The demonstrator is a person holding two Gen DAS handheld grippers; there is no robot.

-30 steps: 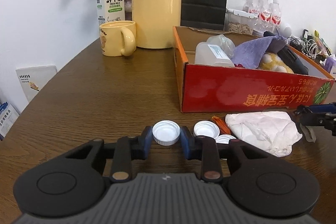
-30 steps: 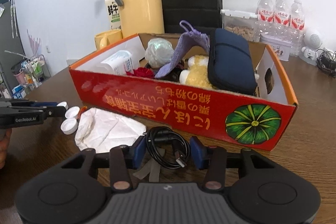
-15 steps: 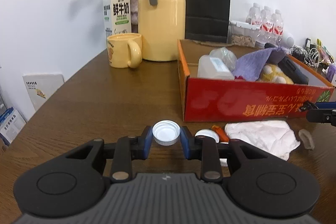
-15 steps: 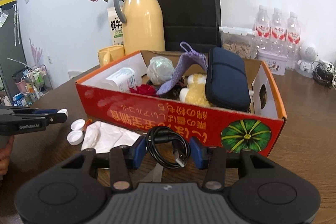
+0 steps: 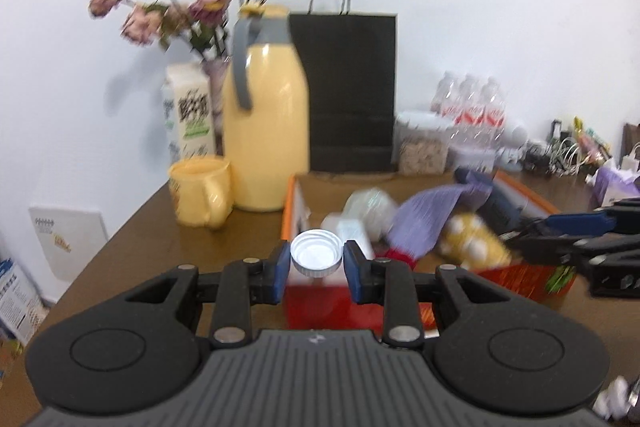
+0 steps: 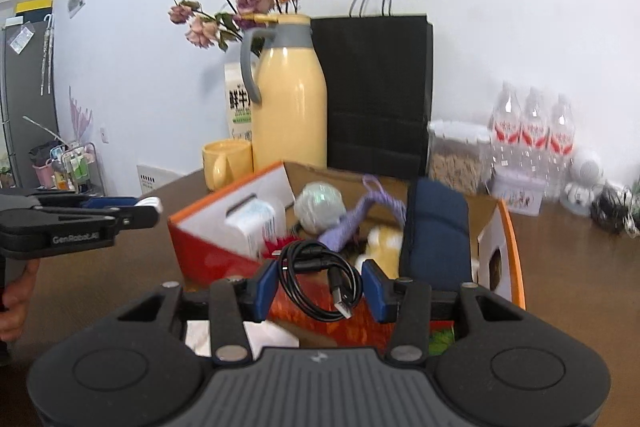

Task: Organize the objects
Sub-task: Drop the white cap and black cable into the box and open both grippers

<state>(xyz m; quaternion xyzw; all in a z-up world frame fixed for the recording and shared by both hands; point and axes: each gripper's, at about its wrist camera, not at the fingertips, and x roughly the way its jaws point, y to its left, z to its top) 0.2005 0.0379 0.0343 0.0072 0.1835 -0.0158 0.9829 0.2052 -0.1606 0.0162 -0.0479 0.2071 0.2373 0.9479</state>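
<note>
Left gripper (image 5: 317, 265) held up off the wooden table (image 5: 132, 239), pointing gently downward toward the near left corner of the red-and-orange cardboard box (image 5: 532, 277), blue pads narrowed onto a white bottle cap (image 5: 317, 257), open side facing the camera, pinched at its rim on both sides. Seen from the right wrist camera as a black tool reaching in level from the left, just short of the box's left wall, a sliver of the white cap at its tip, gripped from below by a person's hand (image 6: 16, 301). Right gripper (image 6: 319, 285) likewise raised and tilted slightly down, in front of the box's near wall, pads set moderately apart and clamped on a coiled black USB cable (image 6: 318, 277), plug end hanging toward the right pad. Inside the box: a navy pouch (image 6: 434, 239), a purple cloth (image 6: 354, 219), a yellow plush toy (image 5: 470, 243), a white plastic bottle (image 6: 256, 223). Behind the box: a yellow thermos jug (image 5: 266, 131), a yellow mug (image 5: 200, 189), a milk carton (image 5: 188, 113), a black paper bag (image 5: 348, 91). In front of the box, below the right gripper, a crumpled white tissue (image 6: 200, 337) on the table.
</note>
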